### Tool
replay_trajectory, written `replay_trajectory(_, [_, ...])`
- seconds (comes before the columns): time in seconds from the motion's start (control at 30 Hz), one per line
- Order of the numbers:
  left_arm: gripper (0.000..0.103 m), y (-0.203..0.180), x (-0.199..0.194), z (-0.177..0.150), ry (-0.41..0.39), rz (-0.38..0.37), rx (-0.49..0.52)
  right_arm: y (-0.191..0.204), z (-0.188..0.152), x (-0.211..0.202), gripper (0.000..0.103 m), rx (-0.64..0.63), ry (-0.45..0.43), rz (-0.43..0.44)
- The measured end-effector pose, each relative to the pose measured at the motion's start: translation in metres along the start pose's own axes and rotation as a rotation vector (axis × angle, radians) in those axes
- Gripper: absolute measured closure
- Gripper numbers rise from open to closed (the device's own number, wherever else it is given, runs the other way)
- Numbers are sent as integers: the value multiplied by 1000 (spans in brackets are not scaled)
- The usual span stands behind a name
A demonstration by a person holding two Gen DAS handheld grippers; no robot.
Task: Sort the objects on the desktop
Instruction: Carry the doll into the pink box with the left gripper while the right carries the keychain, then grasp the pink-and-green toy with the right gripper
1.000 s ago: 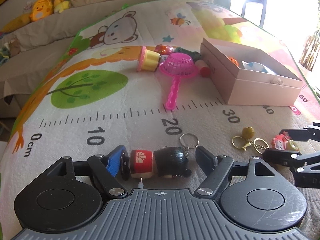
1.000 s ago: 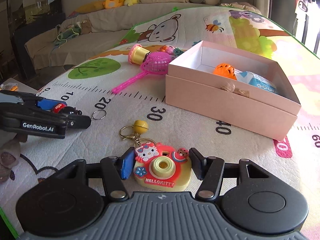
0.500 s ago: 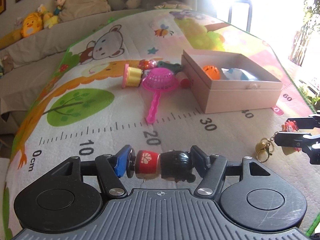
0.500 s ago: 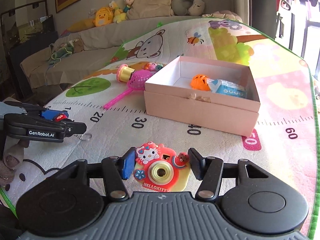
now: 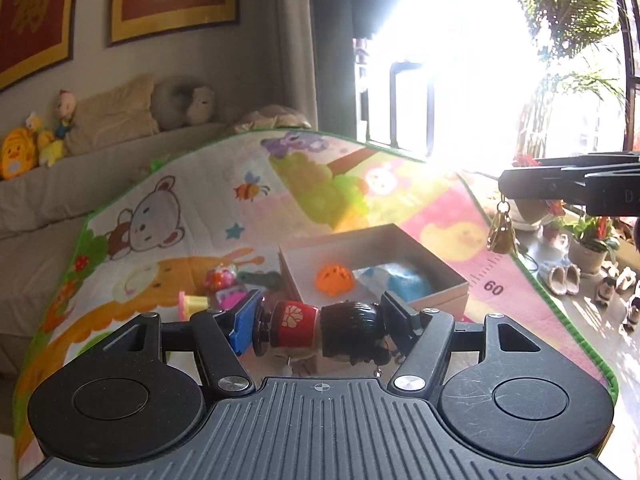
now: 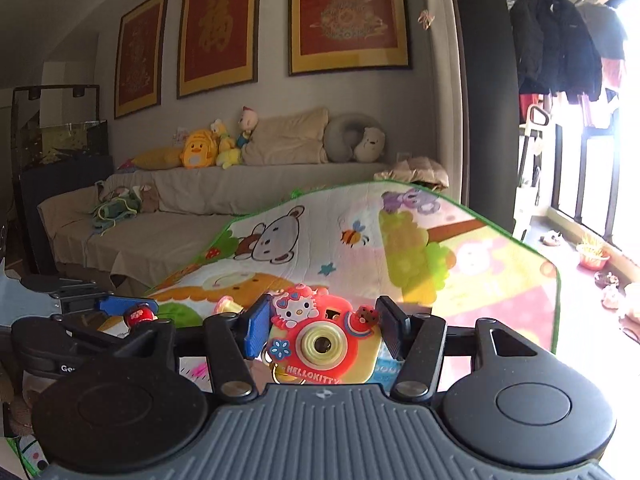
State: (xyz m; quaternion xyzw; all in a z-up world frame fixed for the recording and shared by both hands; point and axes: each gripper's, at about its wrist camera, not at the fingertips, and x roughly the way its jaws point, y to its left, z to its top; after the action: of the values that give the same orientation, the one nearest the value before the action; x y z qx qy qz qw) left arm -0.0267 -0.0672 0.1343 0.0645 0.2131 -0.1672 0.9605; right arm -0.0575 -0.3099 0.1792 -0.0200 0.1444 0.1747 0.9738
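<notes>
1. The left gripper is clamping a small doll keychain sideways between its two fingers, with the red body toward the blue-padded finger and the black-haired head toward the other finger.
2. The doll keychain is hanging in the air above the near edge of an open pink box, which is sitting on a cartoon play mat.
3. Inside the pink box, an orange ball-like toy and a blue and white packet are lying side by side.
4. Just left of the box, a cluster of small toys is lying on the mat, including a yellow and pink piece and something magenta; details are blurred.
5. The right gripper is squeezing a red and yellow Hello Kitty toy camera between its fingers, with the lens facing the wrist view.
6. In the left wrist view, the right gripper is showing at the upper right, raised above the mat's far right edge, and a brass-coloured key clasp is dangling below it.
7. In the right wrist view, the left gripper is appearing at the lower left, holding the doll's red body near its blue finger pad.
8. A sofa with plush toys and cushions is standing behind the mat, and framed red pictures are hanging on the wall.
</notes>
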Motion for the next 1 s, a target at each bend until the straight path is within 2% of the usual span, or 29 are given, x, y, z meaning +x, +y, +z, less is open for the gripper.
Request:
replay_trajectory(0.1, [33,-4,34,13,35,-35,-9,-14,20,14,47,-11,-16,-52])
replay_trajectory(0.27, [33,-16,106,29,108,-113,-73,-38,29,61,47,15,51,-93])
replay_trajectory(0.37, [30,-19,143,30,143,-82,-85,-48,31,97,47,54,90,-94])
replay_trajectory(0.4, [25,-16,150,29,160,-57,-87,-51,31,109,47,68,97,-91])
replay_trajectory(0.43, [18,-13,152,25,171,-36,-94,-54,31,122,47,88,109,-79])
replay_trajectory(0.53, [8,0,140,14,160,23,-76,-61,27,152,44,146,157,-41])
replay_trajectory(0.6, [7,9,132,6,153,74,-59,-58,21,168,44,162,184,-27])
replay_trajectory(0.67, [7,20,127,-2,174,92,-70,-53,15,180,44,168,212,-15])
replay_trajectory(0.9, [7,67,116,-36,241,157,-177,-13,5,210,43,154,311,39])
replay_trajectory(1.0, [4,85,99,-61,224,209,-206,8,9,224,38,130,341,59])
